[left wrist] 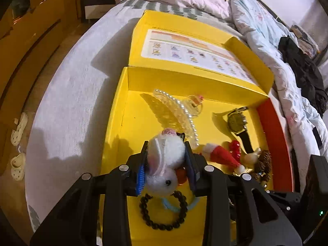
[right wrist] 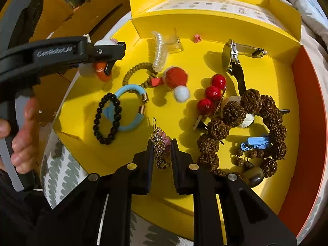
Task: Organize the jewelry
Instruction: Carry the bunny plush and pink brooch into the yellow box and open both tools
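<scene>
A yellow box (left wrist: pixel 114 127) lies open on the bed and holds jewelry. My left gripper (left wrist: pixel 166 153) is shut on a white plush bunny hair tie (left wrist: pixel 164 155) and holds it above the box's left side; it also shows in the right wrist view (right wrist: pixel 114 50). My right gripper (right wrist: pixel 163 149) is shut on a gold rhinestone hair clip (right wrist: pixel 160 148) near the box's front. In the box lie a black bead bracelet (right wrist: pixel 106 119), a blue hair tie (right wrist: pixel 131 106), a pearl claw clip (right wrist: pixel 160 53), a Santa hat clip (right wrist: pixel 176 80), a watch (right wrist: pixel 231 57) and a brown seed bracelet (right wrist: pixel 246 127).
The box lid (left wrist: pixel 184 47) stands open at the back with a printed sheet. A crumpled quilt (left wrist: pixel 256 20) lies beyond and to the right. A wooden bead bracelet (right wrist: pixel 135 73), red ball clip (right wrist: pixel 213 92) and blue clip (right wrist: pixel 256 142) also lie in the box. Slippers (left wrist: pixel 18 129) sit on the floor.
</scene>
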Action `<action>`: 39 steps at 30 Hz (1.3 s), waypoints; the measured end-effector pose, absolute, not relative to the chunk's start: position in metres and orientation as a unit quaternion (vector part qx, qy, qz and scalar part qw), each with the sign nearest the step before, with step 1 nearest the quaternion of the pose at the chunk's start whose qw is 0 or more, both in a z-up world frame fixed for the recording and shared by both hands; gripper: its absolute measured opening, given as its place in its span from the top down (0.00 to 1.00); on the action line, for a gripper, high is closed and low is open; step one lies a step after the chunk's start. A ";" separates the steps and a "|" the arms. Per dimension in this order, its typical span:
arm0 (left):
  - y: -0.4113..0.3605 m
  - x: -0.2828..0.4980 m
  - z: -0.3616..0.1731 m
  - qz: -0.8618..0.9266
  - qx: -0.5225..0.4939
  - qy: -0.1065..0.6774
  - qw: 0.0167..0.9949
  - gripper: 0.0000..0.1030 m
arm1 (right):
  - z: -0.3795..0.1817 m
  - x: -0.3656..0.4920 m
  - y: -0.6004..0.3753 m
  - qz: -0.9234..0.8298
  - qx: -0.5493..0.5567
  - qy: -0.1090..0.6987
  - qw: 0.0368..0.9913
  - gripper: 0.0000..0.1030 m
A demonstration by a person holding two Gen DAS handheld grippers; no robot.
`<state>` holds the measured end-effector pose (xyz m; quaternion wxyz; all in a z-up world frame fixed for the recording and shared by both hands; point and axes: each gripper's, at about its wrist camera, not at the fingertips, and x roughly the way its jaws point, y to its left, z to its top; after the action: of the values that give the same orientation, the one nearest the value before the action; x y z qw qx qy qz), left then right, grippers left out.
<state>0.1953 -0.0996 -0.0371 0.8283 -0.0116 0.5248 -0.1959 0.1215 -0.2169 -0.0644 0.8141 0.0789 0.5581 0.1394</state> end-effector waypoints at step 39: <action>-0.086 0.085 0.019 -0.105 0.047 0.378 0.919 0.09 | 0.008 0.060 -0.250 0.060 0.096 0.481 0.870 0.31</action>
<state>0.0854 -0.0857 0.0187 0.9186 0.0466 0.3780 -0.1054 0.0602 -0.2503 0.0081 0.8696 0.0959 0.4805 0.0602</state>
